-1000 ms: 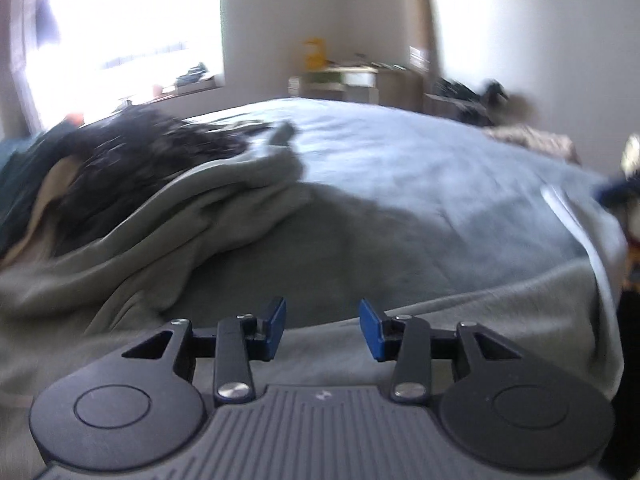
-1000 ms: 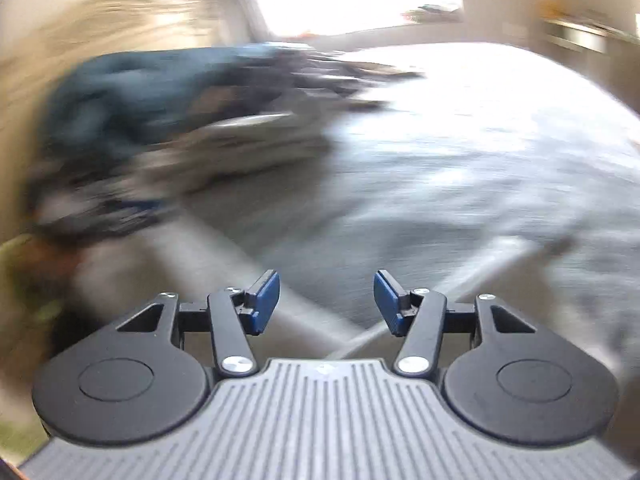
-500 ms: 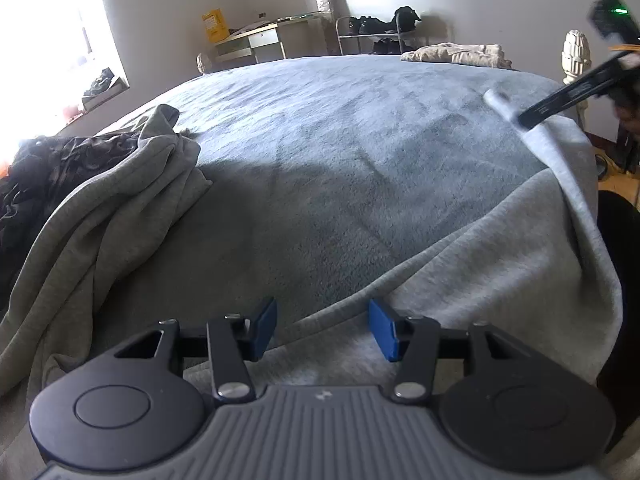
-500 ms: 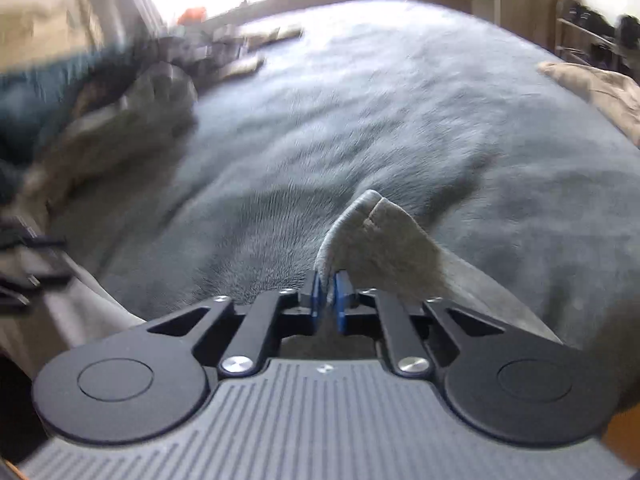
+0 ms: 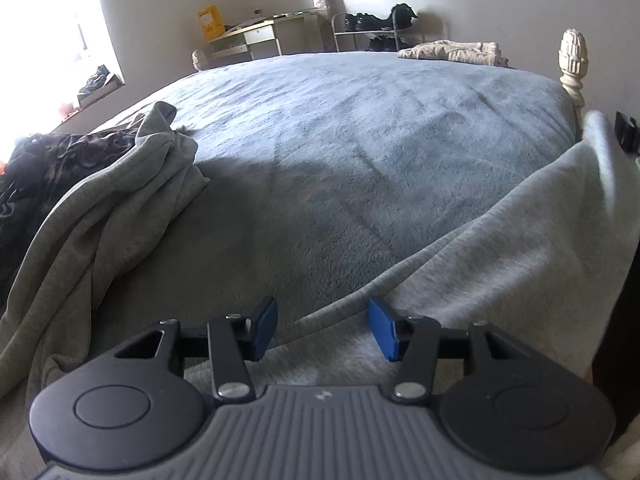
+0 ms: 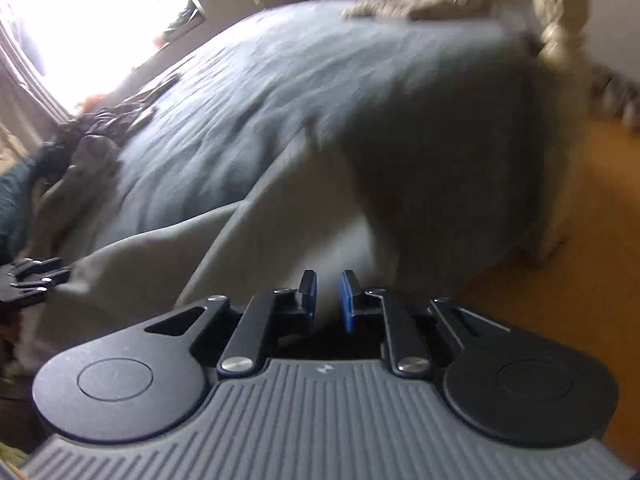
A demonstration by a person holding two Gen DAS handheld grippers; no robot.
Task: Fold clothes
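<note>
- Left gripper (image 5: 323, 329): fingers (image 5: 264, 327) set moderately wide, nothing pinched. The hem of the grey garment (image 5: 500, 256) is seen running across just ahead of and under the fingertips; no pad contact visible.
- From the left fingers the grey garment spreads two ways: one part up to the right, lifted at the bed's edge, the other bunched off to the left (image 5: 120, 208) against a dark clothes pile (image 5: 44, 168).
- Blue blanket on the bed (image 5: 360, 140) is exposed ahead of the left fingers, between the two garment parts.
- Right gripper (image 6: 327, 300): fingers (image 6: 347, 300) narrow and opening; pale grey garment cloth (image 6: 280, 240) sits in the gap between the pads. Whether the pads press on it cannot be told; frame is motion-blurred.
- From the right fingers the garment extends forward and left over the bed edge; the left gripper (image 6: 36, 276) is seen far left at its other end.
- Orange floor (image 6: 560, 260) lies right of the right fingers.
- A folded beige item (image 5: 452, 50) rests at the far edge of the bed, well apart from both.
</note>
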